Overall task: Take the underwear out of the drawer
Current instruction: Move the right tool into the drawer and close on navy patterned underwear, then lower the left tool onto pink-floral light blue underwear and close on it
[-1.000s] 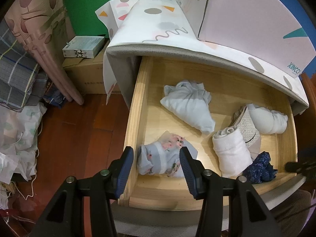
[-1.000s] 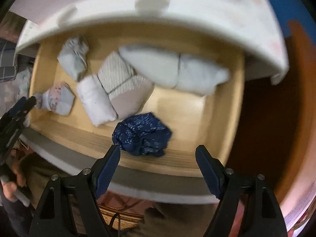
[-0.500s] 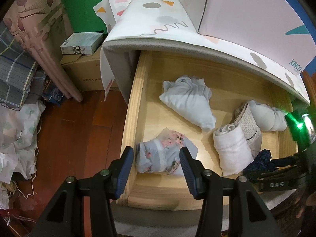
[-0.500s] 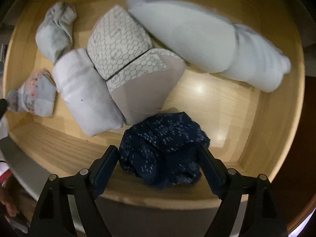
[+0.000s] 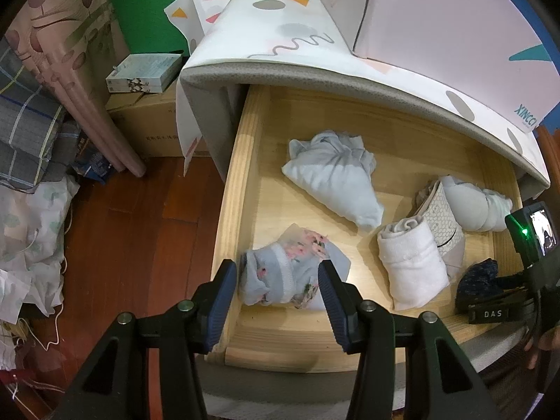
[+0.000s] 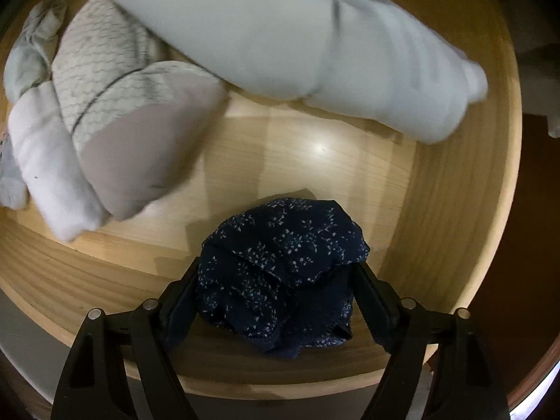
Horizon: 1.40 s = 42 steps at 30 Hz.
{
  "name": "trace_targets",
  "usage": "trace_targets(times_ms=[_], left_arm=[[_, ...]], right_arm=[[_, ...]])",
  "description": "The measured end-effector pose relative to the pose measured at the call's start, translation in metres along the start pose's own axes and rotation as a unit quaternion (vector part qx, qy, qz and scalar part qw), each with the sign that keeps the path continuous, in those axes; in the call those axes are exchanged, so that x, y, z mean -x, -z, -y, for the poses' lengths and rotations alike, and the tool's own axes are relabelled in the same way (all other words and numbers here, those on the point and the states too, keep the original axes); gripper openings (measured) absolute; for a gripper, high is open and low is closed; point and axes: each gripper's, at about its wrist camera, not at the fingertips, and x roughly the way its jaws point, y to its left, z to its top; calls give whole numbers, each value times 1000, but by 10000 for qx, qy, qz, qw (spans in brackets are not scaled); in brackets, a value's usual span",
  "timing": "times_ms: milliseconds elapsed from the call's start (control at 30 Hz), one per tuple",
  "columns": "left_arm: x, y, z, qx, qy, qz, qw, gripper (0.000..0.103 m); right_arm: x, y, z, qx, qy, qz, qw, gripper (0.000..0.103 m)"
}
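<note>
A wooden drawer (image 5: 241,182) stands pulled out with several folded garments in it. A grey floral underwear (image 5: 290,280) lies in its front left corner. My left gripper (image 5: 276,269) hovers open just above it, fingers on either side. Dark blue speckled underwear (image 6: 280,262) lies bunched against the front wall (image 6: 105,280) at the right. My right gripper (image 6: 280,269) is down around it; its jaws are closing and the cloth fills the gap, hiding both fingertips. The left wrist view shows the same bundle (image 5: 477,276) at the right gripper's tips.
A white roll (image 5: 413,266), a pale blue bundle (image 5: 336,178), a patterned grey piece (image 5: 441,217) and a pale roll (image 5: 472,203) also lie in the drawer. The cabinet's patterned top (image 5: 280,35) overhangs its back. Left of it are cardboard boxes (image 5: 147,122) and piled cloth (image 5: 28,210).
My right gripper has come down into the drawer until its fingers flank the dark blue underwear. The left gripper has stayed where it was.
</note>
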Motion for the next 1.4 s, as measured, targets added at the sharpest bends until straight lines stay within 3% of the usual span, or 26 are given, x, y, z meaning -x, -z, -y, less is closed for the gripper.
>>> trace_targets(times_ms=[100,467,600,767,1000,1167,1400], left_arm=[[-3,0,1,-6,13,-74,10000,50],[-12,-1,8,-169,103,-287,9994,50],[-15,-2,7,-140,215,-399,9989,50],[-18,-4,7,-80,375,-481,9981,50],[-20,-5,13,-129,246,-450,9986,50],[-34,-11,20,-203,250,-735,9968,50],[-48,-21,34,-510,-113,-861,9949,50]], right_arm=[[-4,2,5,-47,-75,-12,10000,77],[-8,10,26,-16,48,161,9999,41],[-9,19,36,-184,-133,209,9995,34],[-1,32,41,-197,-236,366,9989,32],[3,44,46,-243,-498,649,9964,32],[3,40,47,-262,-642,650,9955,32],[1,29,38,-257,-706,659,9950,32]])
